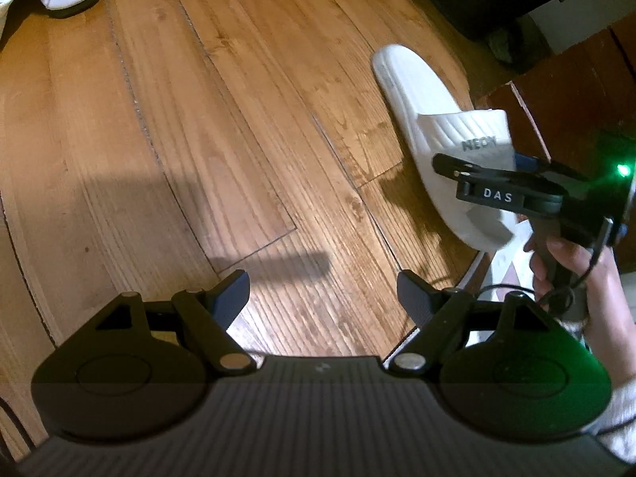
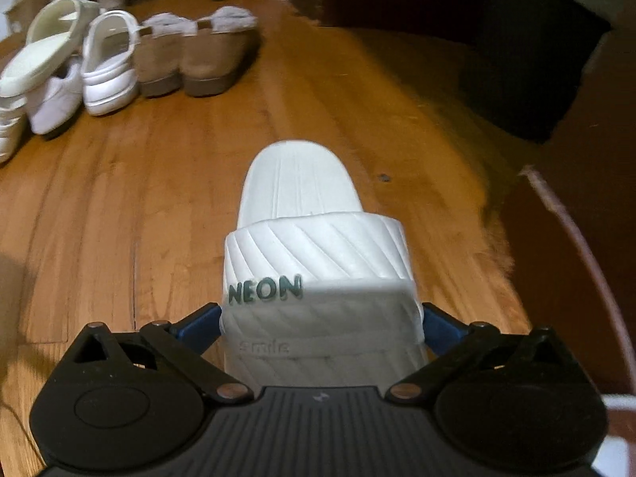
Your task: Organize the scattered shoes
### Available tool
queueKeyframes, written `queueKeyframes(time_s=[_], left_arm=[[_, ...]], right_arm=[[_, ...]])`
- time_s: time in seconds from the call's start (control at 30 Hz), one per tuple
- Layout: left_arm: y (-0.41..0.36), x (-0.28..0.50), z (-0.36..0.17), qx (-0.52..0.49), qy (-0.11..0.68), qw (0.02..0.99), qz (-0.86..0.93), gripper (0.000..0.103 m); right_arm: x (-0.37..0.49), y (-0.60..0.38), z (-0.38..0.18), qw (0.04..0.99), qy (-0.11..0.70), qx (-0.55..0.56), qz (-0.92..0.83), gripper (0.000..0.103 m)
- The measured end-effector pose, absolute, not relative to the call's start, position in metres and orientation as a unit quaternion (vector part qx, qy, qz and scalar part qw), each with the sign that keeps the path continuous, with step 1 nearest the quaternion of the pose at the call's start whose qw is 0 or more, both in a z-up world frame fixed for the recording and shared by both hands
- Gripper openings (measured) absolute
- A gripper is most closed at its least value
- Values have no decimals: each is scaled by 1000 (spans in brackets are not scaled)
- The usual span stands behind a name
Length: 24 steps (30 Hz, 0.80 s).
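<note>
My right tongs [image 2: 321, 328] hold a white slide sandal [image 2: 314, 262] by its strap, one blue pad pressed on each side of the band. "NEON" reads on the strap just ahead of my left pad, and a faint word sits lower on it that I can't read. The sandal's open sole end points straight away from the tongs, and the sandal is lifted off the wooden floor [image 2: 139, 206].

From my left wrist camera I see the same sandal [image 1: 433, 119] off to the right and ahead of my left tongs [image 1: 324, 298], well apart from them, with the right tongs [image 1: 473, 171] across its strap and a hand [image 1: 576, 274] on the black handle. A green light glows on that gripper body.

My left tongs stand wide, nothing between the fingers, just bare floor planks [image 1: 198, 119] beneath.

Ahead and to the left of my right tongs, well apart, shoes sit lined up on the floor: a pair of tan fleece-lined slippers [image 2: 198, 55], a white clog [image 2: 109, 67] touching them on the left, then a pale lilac shoe [image 2: 55, 99] with a cream sandal [image 2: 43, 51] tilted on top of it. Another white shoe [image 2: 10, 135] is cut off at the frame edge.

Dark furniture fills the far right, too dim to name.
</note>
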<state>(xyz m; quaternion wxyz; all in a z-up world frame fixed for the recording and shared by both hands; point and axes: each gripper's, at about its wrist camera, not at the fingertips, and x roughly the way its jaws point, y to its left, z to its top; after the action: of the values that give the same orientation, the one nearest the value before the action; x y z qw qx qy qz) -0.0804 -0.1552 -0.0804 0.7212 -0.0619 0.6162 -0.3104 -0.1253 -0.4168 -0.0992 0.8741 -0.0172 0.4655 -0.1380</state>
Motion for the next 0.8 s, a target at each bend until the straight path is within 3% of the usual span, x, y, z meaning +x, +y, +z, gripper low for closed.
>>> queueKeyframes(time_s=[0.53,0.8], left_arm=[[-127,-91,-71,-81,623,717,-302,81],[-113,-92,-66,-95,624,715,-302,81]], right_arm=[[-122,-409,-99,876,467,-50,-107,103],[-114,-451,-102,843,515,116,-100,103]])
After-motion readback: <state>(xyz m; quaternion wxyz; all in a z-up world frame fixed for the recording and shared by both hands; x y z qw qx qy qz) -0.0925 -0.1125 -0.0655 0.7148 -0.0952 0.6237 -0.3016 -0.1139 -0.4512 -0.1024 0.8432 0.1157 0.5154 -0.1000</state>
